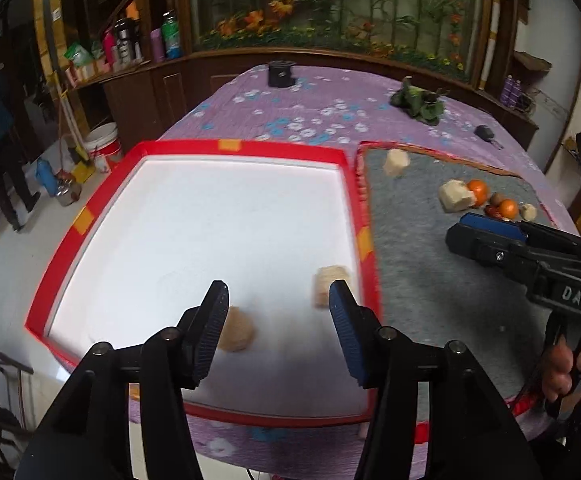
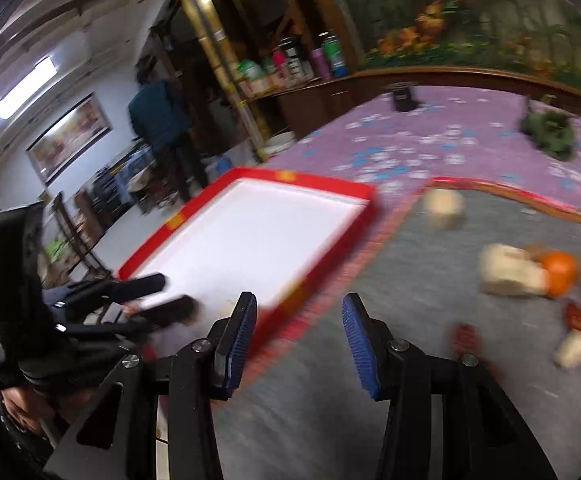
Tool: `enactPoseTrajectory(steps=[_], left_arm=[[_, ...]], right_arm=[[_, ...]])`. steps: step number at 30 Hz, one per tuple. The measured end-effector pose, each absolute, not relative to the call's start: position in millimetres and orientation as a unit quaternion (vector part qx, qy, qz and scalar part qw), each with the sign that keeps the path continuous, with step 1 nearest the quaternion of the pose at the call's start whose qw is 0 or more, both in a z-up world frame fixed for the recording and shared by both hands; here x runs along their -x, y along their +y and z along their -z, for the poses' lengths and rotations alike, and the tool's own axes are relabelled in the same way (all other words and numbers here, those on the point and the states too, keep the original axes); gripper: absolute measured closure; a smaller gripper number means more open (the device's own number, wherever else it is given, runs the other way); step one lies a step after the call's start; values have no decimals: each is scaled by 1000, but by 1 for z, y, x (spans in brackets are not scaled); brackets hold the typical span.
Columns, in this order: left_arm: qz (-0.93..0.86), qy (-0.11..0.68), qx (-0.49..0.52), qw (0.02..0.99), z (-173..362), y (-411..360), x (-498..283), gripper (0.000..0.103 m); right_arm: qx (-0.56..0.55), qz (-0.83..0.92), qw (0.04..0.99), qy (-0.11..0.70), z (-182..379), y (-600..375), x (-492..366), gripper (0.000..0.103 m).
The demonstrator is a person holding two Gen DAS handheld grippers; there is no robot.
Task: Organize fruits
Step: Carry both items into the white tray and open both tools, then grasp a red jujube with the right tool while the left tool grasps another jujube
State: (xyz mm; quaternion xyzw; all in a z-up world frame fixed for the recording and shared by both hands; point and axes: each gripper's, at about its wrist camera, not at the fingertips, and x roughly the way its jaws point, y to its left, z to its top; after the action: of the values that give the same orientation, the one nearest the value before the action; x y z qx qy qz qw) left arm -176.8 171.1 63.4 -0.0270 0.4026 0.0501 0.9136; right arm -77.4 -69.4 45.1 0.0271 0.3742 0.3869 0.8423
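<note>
1. A surface draped in a purple flowered cloth carries everything, with wooden cabinets and a floral mural behind it.
2. The left gripper hangs released over the near end of a red-rimmed white tray; nothing sits between its jaws.
3. Just beyond its tips lie two pale beige chunks, one by the left jaw and one by the right, both resting on the tray floor.
4. The right gripper is also slack and empty, over the grey mat right of the tray.
5. Farther ahead and to its right on the mat lie more pale chunks, two oranges and small red fruits, blurred.
6. Judgement: two pieces look freshly placed and sorting is early. Next, the right gripper should reach forward-right, straddle one piece, and clench before carrying it to the tray.
</note>
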Motion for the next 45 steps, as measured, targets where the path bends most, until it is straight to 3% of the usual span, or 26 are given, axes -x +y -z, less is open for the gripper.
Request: enactPoseTrajectory(steps=[9, 12, 17, 33, 35, 37, 45], left_arm=[[12, 409, -8, 912, -66, 112, 162, 52], [17, 415, -5, 910, -68, 105, 157, 52], [23, 421, -5, 907, -71, 95, 148, 52], [83, 484, 4, 871, -38, 24, 81, 52], [78, 493, 8, 867, -31, 19, 74, 56], [74, 496, 3, 865, -27, 17, 71, 67], [80, 484, -13, 871, -21, 12, 68, 88]], right_arm=[[18, -308, 862, 402, -29, -127, 58, 60], [35, -304, 854, 420, -20, -119, 54, 74], [35, -306, 833, 459, -6, -114, 42, 85], [-81, -282, 836, 464, -4, -216, 48, 85], [-94, -287, 834, 463, 1, -222, 48, 85], [-95, -290, 833, 461, 1, -223, 48, 85], [-124, -306, 822, 464, 8, -230, 43, 83]])
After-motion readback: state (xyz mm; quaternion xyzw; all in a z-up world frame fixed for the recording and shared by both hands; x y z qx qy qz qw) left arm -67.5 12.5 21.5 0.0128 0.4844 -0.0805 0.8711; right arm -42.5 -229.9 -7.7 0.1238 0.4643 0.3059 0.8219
